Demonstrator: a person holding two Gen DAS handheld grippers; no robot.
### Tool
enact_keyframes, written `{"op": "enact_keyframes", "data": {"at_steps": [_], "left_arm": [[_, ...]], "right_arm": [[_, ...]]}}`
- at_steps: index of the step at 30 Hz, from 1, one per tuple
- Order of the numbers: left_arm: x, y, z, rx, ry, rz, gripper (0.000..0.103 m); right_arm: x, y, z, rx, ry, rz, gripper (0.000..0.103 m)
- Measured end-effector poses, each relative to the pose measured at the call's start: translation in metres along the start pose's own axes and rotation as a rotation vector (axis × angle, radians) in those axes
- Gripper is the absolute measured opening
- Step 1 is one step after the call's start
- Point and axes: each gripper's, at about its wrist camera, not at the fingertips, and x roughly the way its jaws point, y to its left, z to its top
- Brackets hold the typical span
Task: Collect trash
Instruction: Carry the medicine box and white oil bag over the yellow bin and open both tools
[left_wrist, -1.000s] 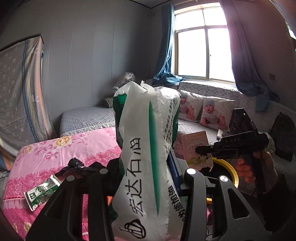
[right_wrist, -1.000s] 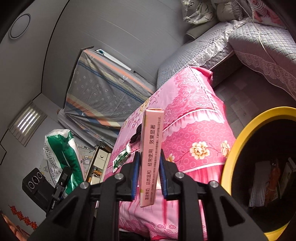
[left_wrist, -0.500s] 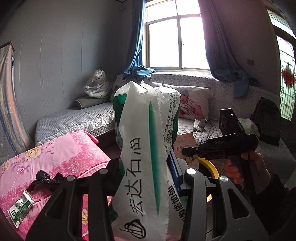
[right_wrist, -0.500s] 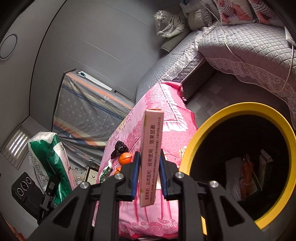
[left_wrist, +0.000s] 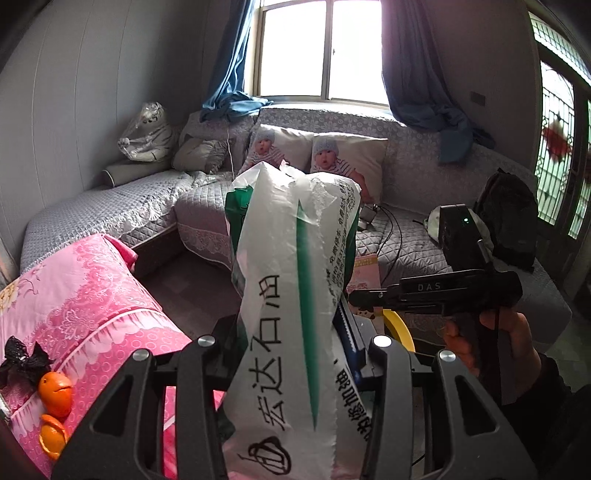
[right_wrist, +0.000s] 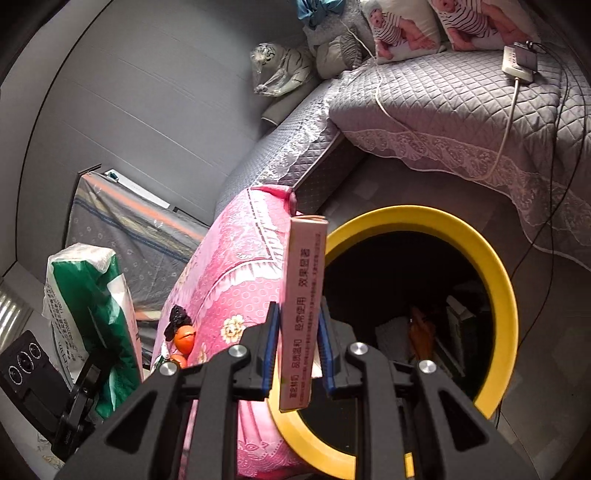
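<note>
- My left gripper is clamping a white-and-green bag printed 宏达石油, standing upright.
- My right gripper is pinching a slim pink box with small Chinese print, tipped over the yellow-rimmed bin.
- "DAS" is showing on the right gripper's side.
- The bin's dark contents are staying hard to make out.

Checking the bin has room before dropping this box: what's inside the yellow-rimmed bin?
The yellow-rimmed bin already holds some trash: an orange piece and pale packaging on its dark bottom. The pink box hides its left side.
</note>
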Motion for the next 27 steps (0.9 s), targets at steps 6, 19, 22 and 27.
{"op": "enact_keyframes", "data": {"at_steps": [6, 19, 22, 27], "left_arm": [[0.058, 0.004, -0.010, -0.043, 0.087, -0.045, 0.040], [0.075, 0.015, -0.020, -0.117, 0.102, -0.061, 0.061], [0.059, 0.026, -0.019, -0.168, 0.055, -0.040, 0.085], [0.031, 0.055, -0.015, -0.241, -0.021, 0.028, 0.094]], "right_arm": [[0.005, -0.018, -0.006, 0.027, 0.014, -0.065, 0.019], [0.004, -0.027, -0.005, 0.057, -0.006, -0.122, 0.030], [-0.002, -0.029, -0.002, 0.076, -0.025, -0.132, 0.049], [-0.009, -0.025, -0.001, 0.068, -0.041, -0.133, 0.049]]}}
